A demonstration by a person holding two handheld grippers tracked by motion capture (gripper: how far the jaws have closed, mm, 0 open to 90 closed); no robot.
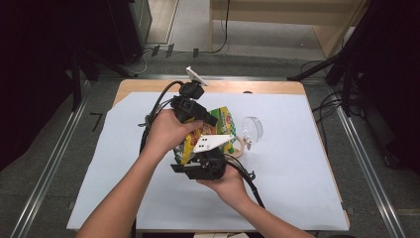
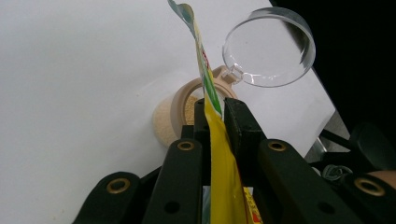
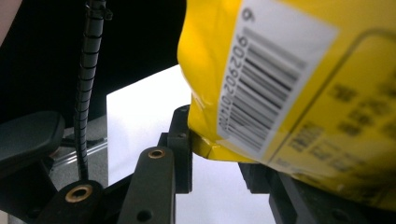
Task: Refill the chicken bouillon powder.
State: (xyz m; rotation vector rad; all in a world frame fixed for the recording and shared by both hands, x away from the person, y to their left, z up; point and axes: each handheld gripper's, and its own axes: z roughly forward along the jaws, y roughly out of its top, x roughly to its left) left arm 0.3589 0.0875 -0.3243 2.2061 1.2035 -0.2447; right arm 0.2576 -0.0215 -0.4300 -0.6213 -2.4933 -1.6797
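Observation:
A yellow and green snack bag is held up over the middle of the table between both grippers. My left gripper comes in from the upper left. In the left gripper view it is shut on the bag's thin edge, which stands upright between the pads. My right gripper holds the bag from below. In the right gripper view the barcode side of the bag fills the gap, its lower corner clamped in the gripper.
A small beige-rimmed jar lies on the white sheet just right of the bag, its clear hinged lid swung open. The same lid shows in the high view. Cables trail from both grippers. Dark stands flank the table.

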